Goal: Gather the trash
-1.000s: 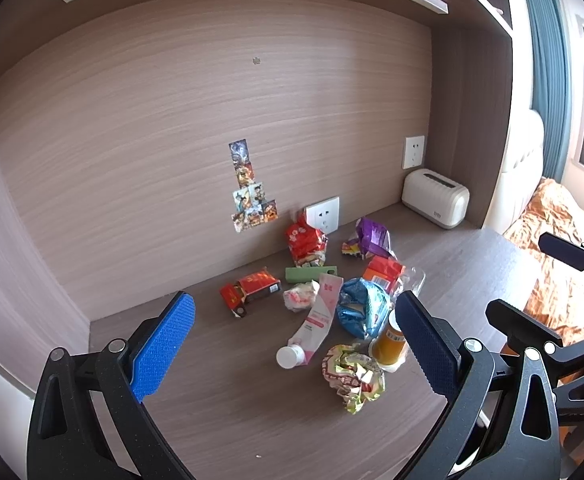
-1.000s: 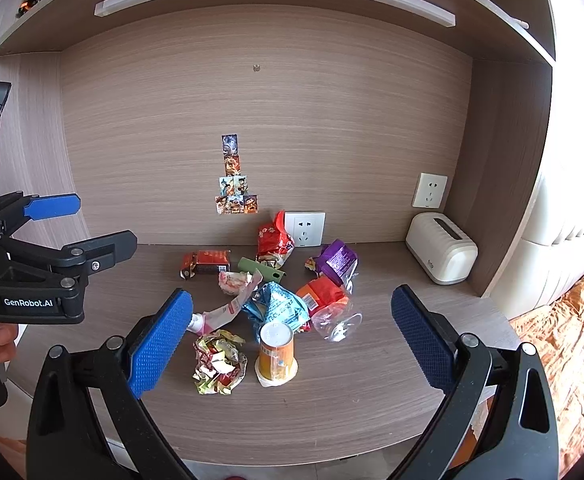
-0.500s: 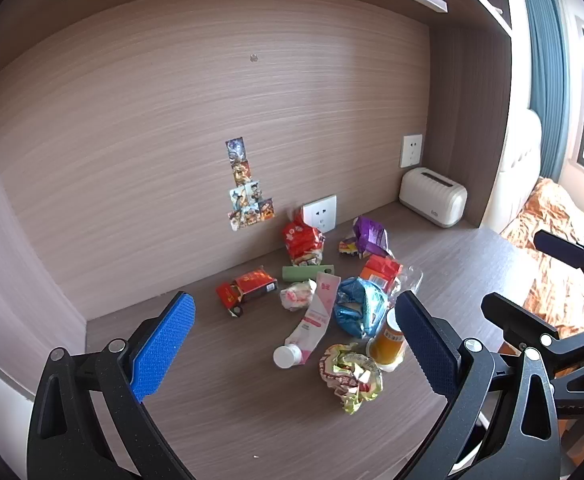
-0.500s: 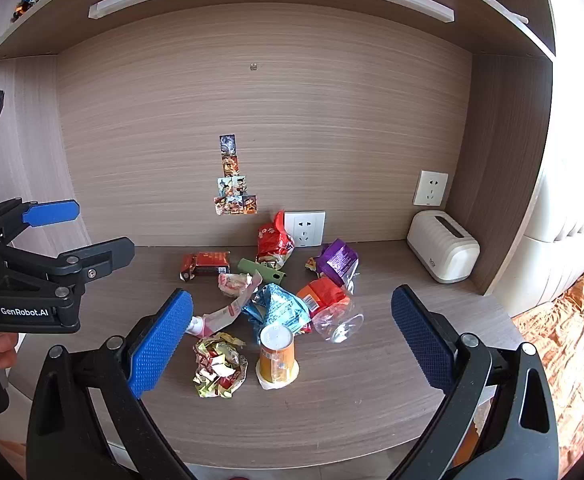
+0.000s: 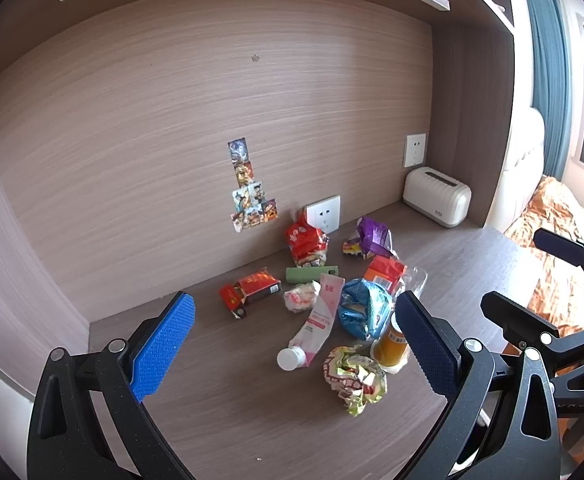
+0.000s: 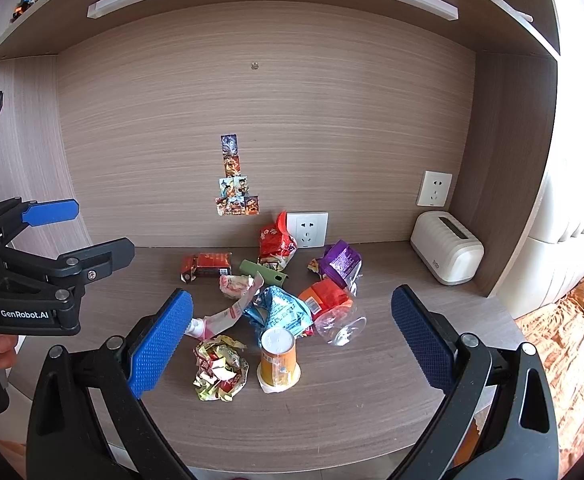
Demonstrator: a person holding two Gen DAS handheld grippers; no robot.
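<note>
Right wrist: tube (image 6: 228, 314) lies cap-leftward; both grippers (image 6: 292, 332) (image 5: 294, 336) spread wide (empty).

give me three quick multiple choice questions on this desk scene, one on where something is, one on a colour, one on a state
1. Where is the toaster?
A. in the pile's middle
B. at the desk's right end, apart from the pile
C. on the shelf

2. What colour is the bag at the pile's right?
A. purple
B. black
C. white

3. How are the two grippers?
A. both open, holding nothing
B. both shut on trash
C. one shut on the cup

Answers:
1 B, it stands by the right side wall.
2 A, its foil is purple.
3 A, the left gripper and right gripper both show wide gaps between their blue pads.
</note>
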